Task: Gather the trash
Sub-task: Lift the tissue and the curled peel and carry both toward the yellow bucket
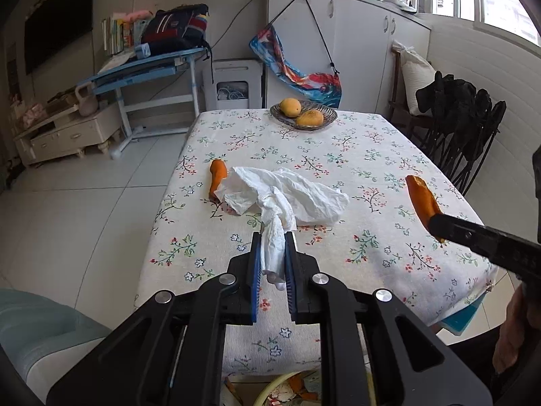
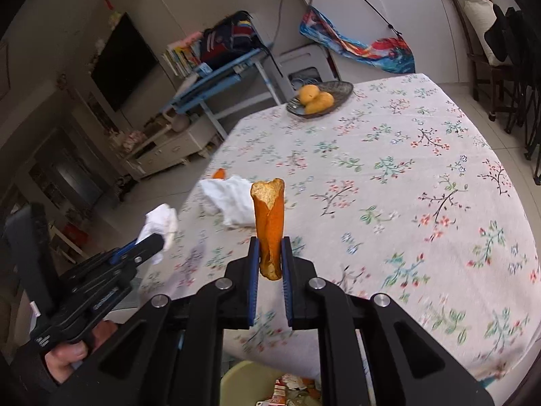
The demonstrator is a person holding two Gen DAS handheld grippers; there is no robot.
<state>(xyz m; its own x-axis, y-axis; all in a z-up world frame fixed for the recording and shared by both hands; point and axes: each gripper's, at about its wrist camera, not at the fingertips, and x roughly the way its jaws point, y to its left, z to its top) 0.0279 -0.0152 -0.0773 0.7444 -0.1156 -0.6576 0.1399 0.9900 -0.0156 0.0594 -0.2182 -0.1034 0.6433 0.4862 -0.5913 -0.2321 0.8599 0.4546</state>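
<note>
Bin [image 2: 243, 384] sat below table edge, partly hidden by grippers.

Left gripper [image 1: 273, 247] was clamped tight on twisted end of tissue [image 1: 287, 196] — loose bulk trailed on tablecloth [image 1: 338, 155], likely to tear or drag second peel [image 1: 217, 177] off edge.

Right gripper [image 2: 268, 253] was pinched shut on mango peel [image 2: 268, 213], held upright clear of cloth; slick skin could slip.

Fruit plate [image 1: 329, 112] lay far back, untouched.

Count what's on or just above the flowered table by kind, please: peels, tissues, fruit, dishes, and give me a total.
Orange peels: 2, one on the cloth, one in the right gripper
White tissues: 1, pinched by the left gripper
Mangoes: 2
Fruit dish: 1
Total: 6
</note>
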